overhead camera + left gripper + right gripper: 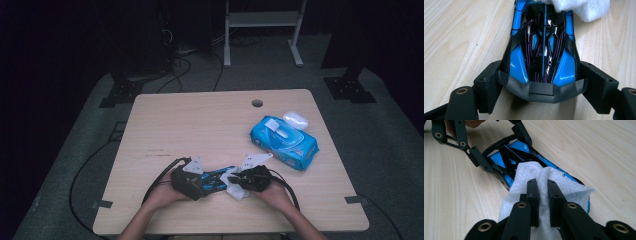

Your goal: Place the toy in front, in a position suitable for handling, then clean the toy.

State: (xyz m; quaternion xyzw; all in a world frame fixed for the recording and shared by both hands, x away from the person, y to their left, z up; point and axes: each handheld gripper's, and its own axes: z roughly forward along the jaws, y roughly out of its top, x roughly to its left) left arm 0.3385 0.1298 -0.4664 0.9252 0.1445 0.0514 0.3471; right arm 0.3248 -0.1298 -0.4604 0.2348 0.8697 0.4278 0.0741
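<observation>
From the high view I see a bare stretch of wooden table (165, 125) on the left, a round hole (257, 103) near the far edge, and toward the right edge a blue pack of wipes (284, 141) with a small white case (295, 120) just behind it. Nothing lies between them and my hands at the near edge. My left gripper (192, 182) has its jaws spread wide around the rear of a toy car (544, 50), the pads pressing both flanks; the car lies flat near the near edge. My right gripper (542, 192) has its jaws nearly together, pinching a white wipe (534, 177) that lies draped over the car's nose. The car is glossy blue and black plastic, sleek and low; the wipe is soft, crumpled, fibrous.
</observation>
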